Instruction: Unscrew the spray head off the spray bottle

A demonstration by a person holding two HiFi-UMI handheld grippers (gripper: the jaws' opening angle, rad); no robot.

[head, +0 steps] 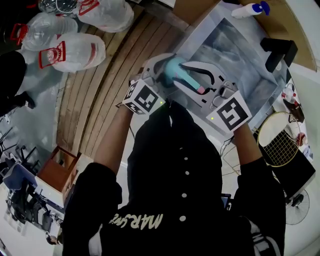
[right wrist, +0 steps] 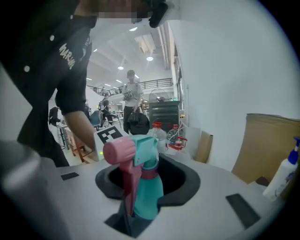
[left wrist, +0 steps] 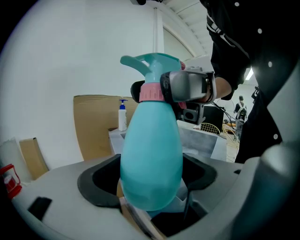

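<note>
The teal spray bottle [left wrist: 152, 150] is held in the air above the grey table [head: 240, 50]. My left gripper [left wrist: 152, 187] is shut on its rounded body, and the head view shows that gripper [head: 167, 70] at the left end of the bottle [head: 175, 67]. The teal spray head [left wrist: 157, 63] sits above a pink collar [left wrist: 150, 92]. My right gripper [right wrist: 140, 197] is closed around the spray head [right wrist: 143, 154] at the neck, with the pink nozzle [right wrist: 118, 151] and trigger facing its camera. From the head view, the right gripper [head: 200, 82] meets the bottle from the right.
Bagged plastic water bottles [head: 70, 50] lie on the wooden floor at upper left. A white pump bottle [head: 250, 10] stands by a cardboard box at the table's far end. A black object [head: 277, 50] sits at the table's right edge, a racket [head: 280, 145] beside it.
</note>
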